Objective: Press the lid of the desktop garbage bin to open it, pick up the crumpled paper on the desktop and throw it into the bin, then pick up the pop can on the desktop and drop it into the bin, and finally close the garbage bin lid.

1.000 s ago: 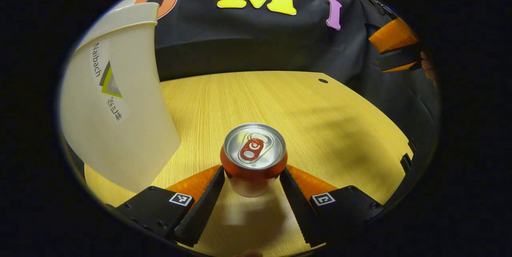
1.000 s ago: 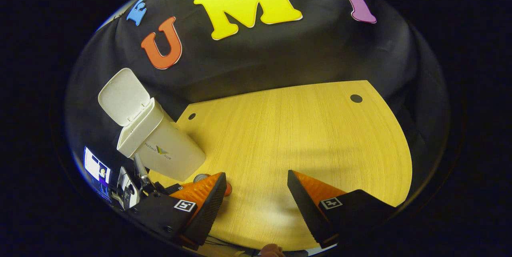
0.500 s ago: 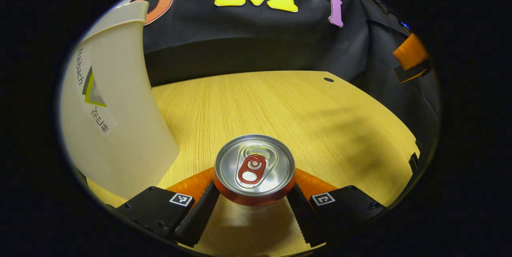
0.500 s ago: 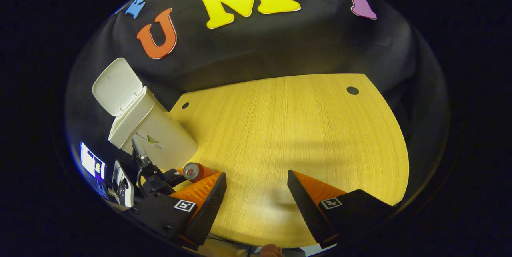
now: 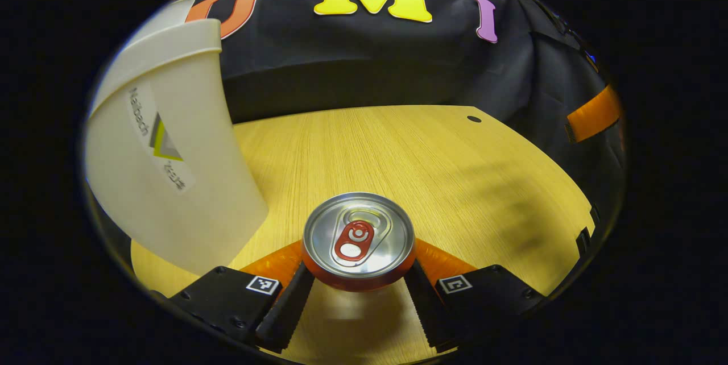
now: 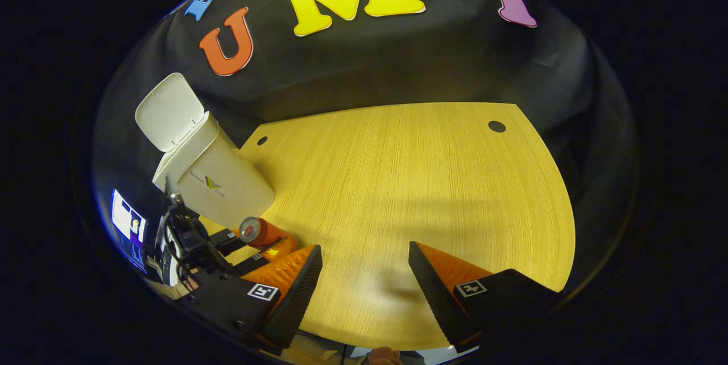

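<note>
Between the fingers of the left gripper [image 5: 357, 285], the pop can [image 5: 358, 240] sits clamped upright on both sides, above the wooden desktop [image 5: 398, 154]. Just to its left stands the cream garbage bin [image 6: 213, 183], lid [image 6: 168, 112] flipped up; its inside is hidden. The right gripper [image 6: 364, 274] hangs spread wide, holding nothing.

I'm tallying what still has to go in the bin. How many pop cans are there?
1. The pop can is gripped between the left tool's fingers, lifted beside the open garbage bin. More could be hidden inside the bin.
</note>
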`<state>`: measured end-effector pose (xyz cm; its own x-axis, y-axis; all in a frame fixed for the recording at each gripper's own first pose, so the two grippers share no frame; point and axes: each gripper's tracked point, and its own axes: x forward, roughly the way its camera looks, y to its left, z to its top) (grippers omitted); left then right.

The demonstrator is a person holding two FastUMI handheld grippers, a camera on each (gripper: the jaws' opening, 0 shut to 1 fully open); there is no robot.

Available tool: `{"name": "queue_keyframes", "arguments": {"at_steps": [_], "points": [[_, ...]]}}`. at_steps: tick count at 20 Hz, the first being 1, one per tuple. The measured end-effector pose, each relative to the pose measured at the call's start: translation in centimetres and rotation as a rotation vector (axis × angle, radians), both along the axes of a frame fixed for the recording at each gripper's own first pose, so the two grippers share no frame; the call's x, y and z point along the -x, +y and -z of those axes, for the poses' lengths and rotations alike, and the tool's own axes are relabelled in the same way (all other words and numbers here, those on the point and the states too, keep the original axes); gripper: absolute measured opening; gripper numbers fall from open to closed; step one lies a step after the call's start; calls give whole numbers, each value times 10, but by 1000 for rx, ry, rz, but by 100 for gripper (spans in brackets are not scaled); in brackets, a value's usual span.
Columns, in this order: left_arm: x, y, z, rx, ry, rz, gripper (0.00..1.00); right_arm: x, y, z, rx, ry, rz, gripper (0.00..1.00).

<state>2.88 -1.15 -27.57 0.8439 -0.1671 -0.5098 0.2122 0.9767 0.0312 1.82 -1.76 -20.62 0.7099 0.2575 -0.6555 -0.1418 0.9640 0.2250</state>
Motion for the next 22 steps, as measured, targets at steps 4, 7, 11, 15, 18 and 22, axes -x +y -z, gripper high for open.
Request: {"name": "queue_keyframes", "arguments": {"at_steps": [4,7,11,15,18,22], "points": [[11,0,-53,-11,-17,-27,86,3,3,2,12,-17,-60,93],[21,5,-91,16,-24,-79,86,3,7,6,22,-36,-113,96],[34,31,-143,5,-59,-157,86,4,13,7,30,-57,-167,93],[32,70,-195,12,-69,-257,86,4,19,8,16,-70,-175,93],[22,94,-220,34,-72,-297,86,8,22,13,17,-63,-173,96],[6,131,-245,-17,-101,-326,86,18,22,24,44,-39,-162,96]]}}
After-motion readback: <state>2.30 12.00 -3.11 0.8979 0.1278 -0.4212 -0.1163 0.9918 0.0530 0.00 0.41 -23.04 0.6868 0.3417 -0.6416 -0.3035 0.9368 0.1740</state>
